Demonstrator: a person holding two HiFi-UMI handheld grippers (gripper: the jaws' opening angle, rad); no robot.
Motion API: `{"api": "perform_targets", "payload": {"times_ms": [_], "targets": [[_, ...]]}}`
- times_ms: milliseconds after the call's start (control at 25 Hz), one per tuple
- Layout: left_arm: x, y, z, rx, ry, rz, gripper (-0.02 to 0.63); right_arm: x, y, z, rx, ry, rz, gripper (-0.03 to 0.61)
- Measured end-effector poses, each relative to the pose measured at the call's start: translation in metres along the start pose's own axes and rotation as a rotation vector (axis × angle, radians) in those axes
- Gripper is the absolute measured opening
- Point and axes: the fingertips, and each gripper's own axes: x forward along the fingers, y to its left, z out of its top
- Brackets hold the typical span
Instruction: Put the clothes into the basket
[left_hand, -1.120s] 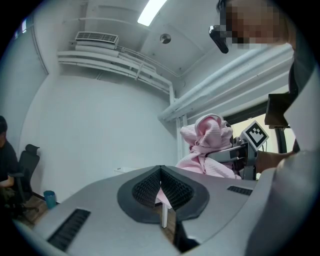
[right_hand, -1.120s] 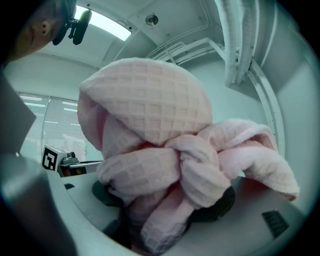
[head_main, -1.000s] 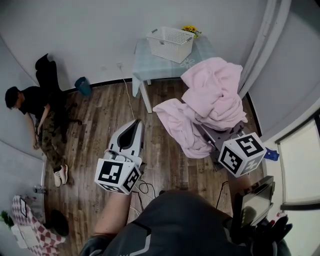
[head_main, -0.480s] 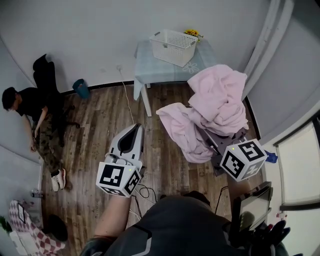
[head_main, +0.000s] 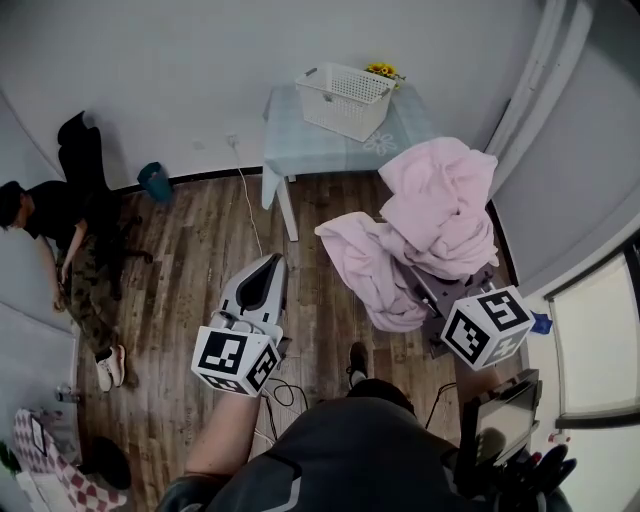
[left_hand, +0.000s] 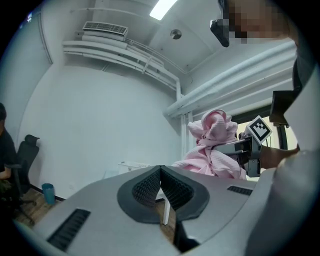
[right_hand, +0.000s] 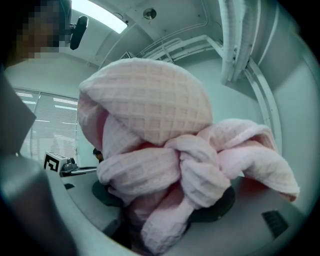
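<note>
A bundle of pink waffle-weave clothes (head_main: 430, 225) hangs in the air at the right of the head view, with my right gripper (head_main: 435, 285) shut on it. In the right gripper view the pink clothes (right_hand: 165, 155) fill the frame and hide the jaws. The white slotted basket (head_main: 345, 98) stands on a small pale table (head_main: 300, 150) against the far wall, beyond the bundle. My left gripper (head_main: 268, 272) is at centre left over the wooden floor, shut with nothing in it. In the left gripper view the left gripper (left_hand: 161, 171) has its pads together.
Yellow flowers (head_main: 380, 70) sit behind the basket. A person in black (head_main: 55, 225) sits on the floor at far left beside a black chair (head_main: 85, 150) and a blue bin (head_main: 155, 182). A white cable (head_main: 250, 215) trails across the floor. A curtain (head_main: 530, 80) hangs at right.
The view has shifted a little toward the table. The pink bundle in my right gripper has moved slightly right and up in frame. My left gripper stays shut in much the same place.
</note>
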Motion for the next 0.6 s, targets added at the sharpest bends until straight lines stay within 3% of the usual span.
{"api": "perform_targets", "payload": {"times_ms": [240, 600], "targets": [[-0.003, -0.008, 0.011, 0.040, -0.022, -0.036, 0.009, -0.004, 0.007, 0.015, -0.005, -0.050, 0.009, 0.354], [0.056, 0.003, 0.021, 0.050, -0.025, -0.014, 0.008, 0.036, -0.041, 0.025, 0.002, -0.065, 0.040, 0.354]]}}
